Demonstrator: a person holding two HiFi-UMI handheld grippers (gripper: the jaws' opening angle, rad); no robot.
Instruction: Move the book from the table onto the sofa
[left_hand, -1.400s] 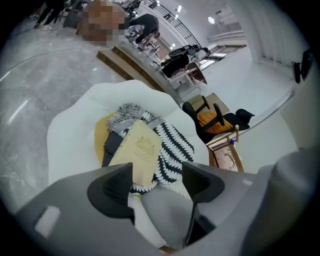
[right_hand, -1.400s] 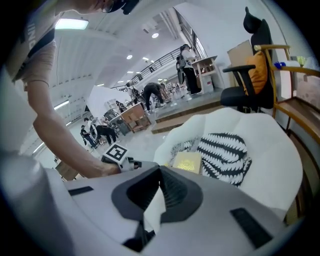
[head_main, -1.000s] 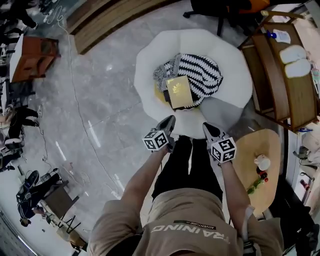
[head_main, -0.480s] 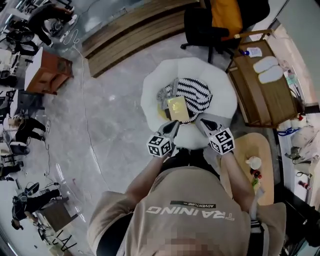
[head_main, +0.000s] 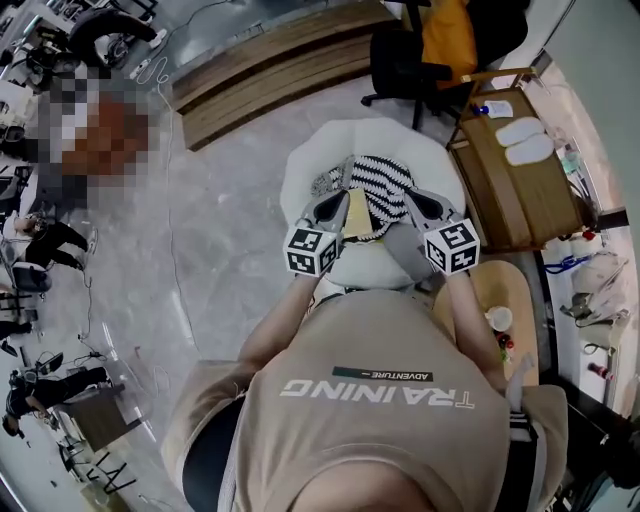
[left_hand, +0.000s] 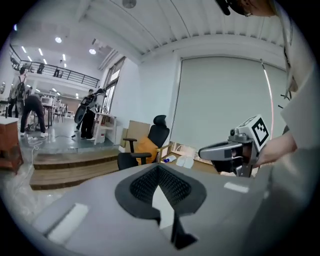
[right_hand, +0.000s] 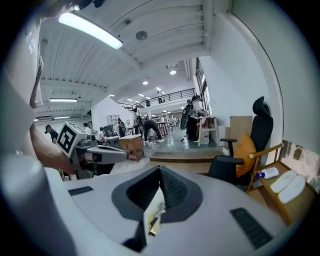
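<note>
the left claw (head_main: 334, 204) was closed on nothing: in its own view the two jaws met at the tips, with only a pale sliver showing behind them. the right claw (head_main: 416, 202) was closed and empty too. the pale and yellowish strip low in its view looked like the seat far beneath, seen through the gap, not something gripped.

both claws were held high in front of the person's chest, side by side but apart, pointing out over the sofa (head_main: 300, 175). the book (head_main: 356, 218) lay well below them, between the two claws in the head view. it rested on the sofa at the near edge of the striped cushion (head_main: 385, 185), partly hidden by the left claw, and neither claw touched it. the table (head_main: 522, 288) stood below the right claw, to its outer side.

judged from this, the book was already on the sofa. the claws were probably shut and held clear because nothing was left to carry.
</note>
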